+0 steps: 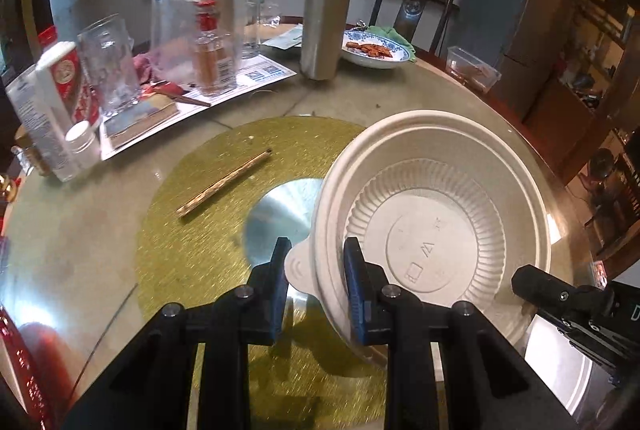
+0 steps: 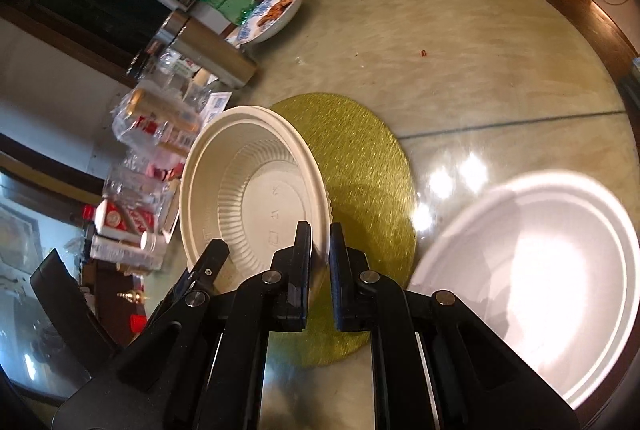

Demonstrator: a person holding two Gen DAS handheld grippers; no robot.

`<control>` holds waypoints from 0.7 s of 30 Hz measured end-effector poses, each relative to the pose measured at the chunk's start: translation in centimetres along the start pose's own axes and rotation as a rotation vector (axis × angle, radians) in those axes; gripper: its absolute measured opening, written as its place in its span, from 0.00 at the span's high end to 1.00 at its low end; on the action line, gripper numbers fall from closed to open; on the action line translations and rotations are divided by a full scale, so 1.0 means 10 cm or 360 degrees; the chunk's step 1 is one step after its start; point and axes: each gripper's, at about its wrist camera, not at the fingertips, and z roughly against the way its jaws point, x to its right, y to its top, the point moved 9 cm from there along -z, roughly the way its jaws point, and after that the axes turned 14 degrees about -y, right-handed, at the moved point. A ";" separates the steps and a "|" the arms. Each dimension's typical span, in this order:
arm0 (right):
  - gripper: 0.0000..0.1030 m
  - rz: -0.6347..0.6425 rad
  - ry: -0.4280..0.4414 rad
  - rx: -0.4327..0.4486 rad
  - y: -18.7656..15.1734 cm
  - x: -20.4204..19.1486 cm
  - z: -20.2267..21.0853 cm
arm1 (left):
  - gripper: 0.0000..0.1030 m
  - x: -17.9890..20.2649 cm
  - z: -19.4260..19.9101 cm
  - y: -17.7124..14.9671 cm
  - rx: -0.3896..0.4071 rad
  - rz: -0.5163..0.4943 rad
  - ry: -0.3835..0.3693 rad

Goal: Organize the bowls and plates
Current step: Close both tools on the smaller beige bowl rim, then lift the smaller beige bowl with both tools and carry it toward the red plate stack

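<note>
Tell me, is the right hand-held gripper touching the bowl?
Touching. In the right wrist view, the right hand-held gripper has its two fingers pinching the rim of the bowl.

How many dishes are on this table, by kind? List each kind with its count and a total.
beige disposable bowl: 1
white plate: 1
blue-and-white dish with food: 1
Total: 3

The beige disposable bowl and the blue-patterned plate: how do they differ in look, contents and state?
The beige disposable bowl is plain with a ribbed inside; the blue-patterned plate has a blue and white rim. The bowl is empty; the plate carries brown food. The bowl is tilted, its rim between the jaws of the left gripper and the right gripper; the plate rests on the table. Both are round.
</note>
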 end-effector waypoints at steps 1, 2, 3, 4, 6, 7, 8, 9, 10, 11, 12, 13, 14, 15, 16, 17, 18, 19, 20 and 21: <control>0.92 0.0004 0.0003 0.0004 -0.04 -0.01 0.03 | 0.75 -0.01 0.05 -0.03 0.0003 -0.0005 0.0002; 0.92 0.0009 0.0004 0.0011 -0.11 -0.02 0.07 | 0.75 -0.02 0.09 -0.06 0.0006 -0.0010 0.0005; 0.92 0.0012 0.0005 0.0014 -0.15 -0.02 0.09 | 0.75 -0.03 0.13 -0.09 0.0008 -0.0013 0.0008; 0.92 0.0015 0.0009 0.0016 -0.21 -0.02 0.12 | 0.75 -0.04 0.18 -0.13 0.0013 -0.0020 0.0011; 0.92 0.0018 0.0013 0.0018 -0.31 -0.03 0.17 | 0.75 -0.06 0.27 -0.20 0.0013 -0.0029 0.0013; 0.92 0.0020 0.0014 0.0019 -0.36 -0.03 0.19 | 0.75 -0.08 0.29 -0.24 0.0011 -0.0028 0.0014; 0.92 0.0024 0.0016 0.0018 -0.42 -0.03 0.21 | 0.75 -0.09 0.33 -0.27 0.0010 -0.0027 0.0012; 0.92 0.0028 0.0020 0.0017 -0.49 -0.03 0.24 | 0.75 -0.11 0.37 -0.32 0.0008 -0.0029 0.0013; 0.92 0.0031 0.0021 0.0016 -0.53 -0.04 0.26 | 0.75 -0.12 0.40 -0.35 0.0007 -0.0031 0.0016; 0.92 0.0037 0.0023 0.0015 -0.59 -0.04 0.28 | 0.75 -0.13 0.44 -0.38 0.0008 -0.0037 0.0021; 0.92 0.0041 0.0026 0.0014 -0.65 -0.04 0.30 | 0.75 -0.15 0.47 -0.42 0.0007 -0.0040 0.0022; 0.92 0.0043 0.0029 0.0015 -0.69 -0.04 0.31 | 0.75 -0.17 0.50 -0.45 0.0006 -0.0042 0.0024; 0.92 0.0049 0.0034 0.0017 -0.75 -0.04 0.33 | 0.74 -0.18 0.54 -0.50 0.0004 -0.0044 0.0024; 0.92 0.0053 0.0036 0.0018 -0.80 -0.04 0.35 | 0.74 -0.20 0.56 -0.53 0.0004 -0.0045 0.0026; 0.92 0.0057 0.0040 0.0016 -0.86 -0.04 0.36 | 0.74 -0.23 0.59 -0.58 0.0003 -0.0043 0.0031; 0.92 0.0060 0.0042 0.0013 -0.90 -0.03 0.36 | 0.74 -0.25 0.62 -0.62 -0.0002 -0.0044 0.0033; 0.92 0.0064 0.0043 0.0010 -0.96 -0.03 0.36 | 0.74 -0.27 0.64 -0.67 -0.0007 -0.0045 0.0034; 0.92 0.0069 0.0048 0.0007 -1.01 -0.03 0.36 | 0.74 -0.30 0.67 -0.72 -0.0012 -0.0041 0.0032; 0.92 0.0073 0.0056 0.0000 -1.07 -0.02 0.36 | 0.74 -0.34 0.69 -0.76 -0.0016 -0.0036 0.0031; 0.92 0.0076 0.0064 -0.0004 -1.11 -0.03 0.36 | 0.74 -0.37 0.72 -0.80 -0.0016 -0.0035 0.0030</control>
